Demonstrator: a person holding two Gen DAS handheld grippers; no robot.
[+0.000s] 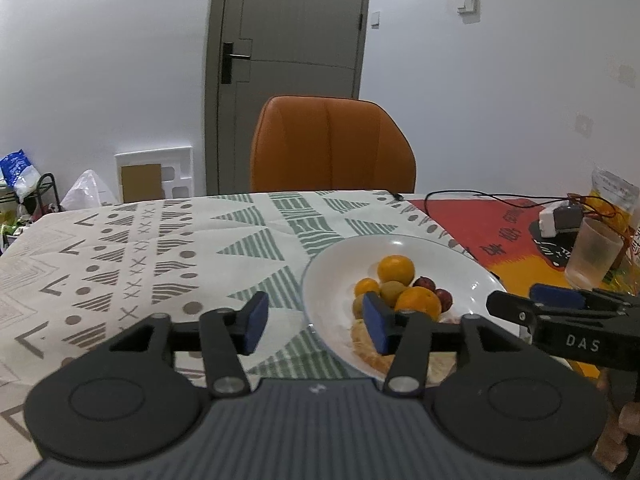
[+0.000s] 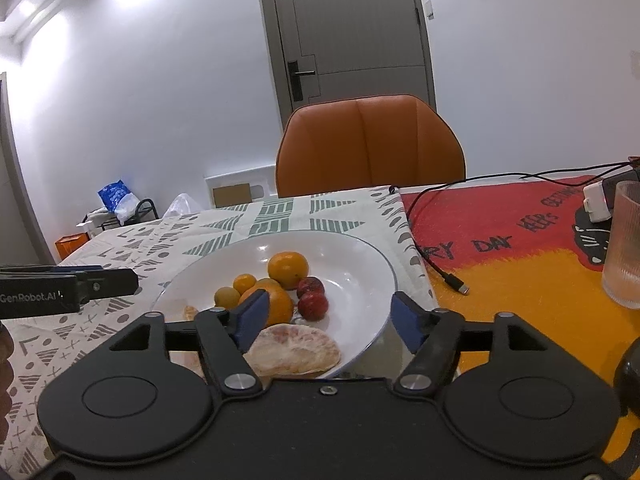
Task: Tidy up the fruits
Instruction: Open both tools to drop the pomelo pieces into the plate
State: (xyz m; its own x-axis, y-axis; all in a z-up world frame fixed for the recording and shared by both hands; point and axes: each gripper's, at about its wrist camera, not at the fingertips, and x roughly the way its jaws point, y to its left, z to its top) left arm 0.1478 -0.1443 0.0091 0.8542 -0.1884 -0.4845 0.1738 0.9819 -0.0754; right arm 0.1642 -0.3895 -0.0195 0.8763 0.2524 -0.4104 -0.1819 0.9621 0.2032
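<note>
Nearest me, my left gripper (image 1: 316, 322) has its jaws apart with nothing between the pads, straddling the plate's near-left rim. My right gripper (image 2: 330, 320) is parted wider, its pads on either side of a peeled citrus half (image 2: 294, 350) without pressing on it; the piece lies at the plate's (image 2: 360, 252) near edge. Just past it, the fruit is heaped mid-plate: a big orange (image 2: 276, 304), a green fruit (image 2: 227, 297), two red plums (image 2: 313, 305), a small orange (image 2: 244, 283) and another orange (image 2: 288, 269) behind. To the right a cable (image 2: 448, 276) and a glass (image 2: 624, 248) sit on the red cloth. Beyond the table stands a chair (image 2: 370, 146), then a door (image 2: 352, 28).
</note>
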